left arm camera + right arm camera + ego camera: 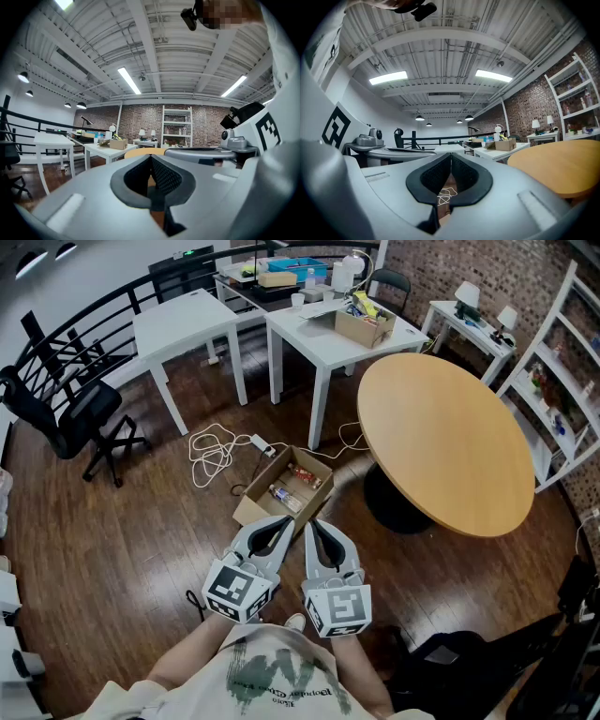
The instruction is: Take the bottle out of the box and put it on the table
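Grey left gripper and grey right gripper are both pressed together on nothing and held level. The clear plastic bottle lies in the open brown cardboard box on the floor, just ahead of their tips. Open one wide, tip it down, and clamp the bottle's middle squarely before lifting

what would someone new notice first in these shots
A big round light-wood table fills the right side. Left of it, on the dark wooden floor, sits an open brown cardboard box with bottles inside; nearer the person, the grey left gripper and right gripper point toward it, both shut.
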`<move>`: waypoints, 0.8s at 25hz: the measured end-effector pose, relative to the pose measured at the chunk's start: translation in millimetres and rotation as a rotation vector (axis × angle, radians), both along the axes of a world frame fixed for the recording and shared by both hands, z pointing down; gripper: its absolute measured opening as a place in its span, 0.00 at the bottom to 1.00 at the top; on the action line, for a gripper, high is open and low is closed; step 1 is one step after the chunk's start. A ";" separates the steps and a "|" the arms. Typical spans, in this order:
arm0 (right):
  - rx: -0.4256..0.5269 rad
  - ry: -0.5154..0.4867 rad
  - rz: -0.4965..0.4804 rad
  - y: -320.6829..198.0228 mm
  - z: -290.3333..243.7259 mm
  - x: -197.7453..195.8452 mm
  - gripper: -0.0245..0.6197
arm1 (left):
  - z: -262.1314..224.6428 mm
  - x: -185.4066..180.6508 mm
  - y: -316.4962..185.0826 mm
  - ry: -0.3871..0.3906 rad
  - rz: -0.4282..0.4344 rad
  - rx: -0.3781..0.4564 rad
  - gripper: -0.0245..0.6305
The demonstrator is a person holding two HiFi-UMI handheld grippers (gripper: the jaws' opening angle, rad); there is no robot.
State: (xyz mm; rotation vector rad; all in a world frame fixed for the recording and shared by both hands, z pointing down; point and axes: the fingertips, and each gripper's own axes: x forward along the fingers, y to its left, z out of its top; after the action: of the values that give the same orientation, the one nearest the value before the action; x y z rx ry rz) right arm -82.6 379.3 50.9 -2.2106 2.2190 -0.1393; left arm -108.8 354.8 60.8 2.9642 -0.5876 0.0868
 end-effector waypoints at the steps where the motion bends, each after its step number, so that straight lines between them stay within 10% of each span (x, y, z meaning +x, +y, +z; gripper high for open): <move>1: 0.001 0.002 -0.001 1.7 0.2 4.9 0.04 | 0.4 5.3 1.5 -0.001 0.001 0.002 0.04; 20: -0.014 0.028 -0.012 0.4 6.3 58.6 0.04 | 1.5 69.1 -2.1 0.007 0.022 0.014 0.04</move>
State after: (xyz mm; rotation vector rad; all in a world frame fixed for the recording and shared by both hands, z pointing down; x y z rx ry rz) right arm -24.0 379.8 57.2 -2.2204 2.2529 -0.1247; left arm -39.7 352.7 62.3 2.9839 -0.5576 0.0749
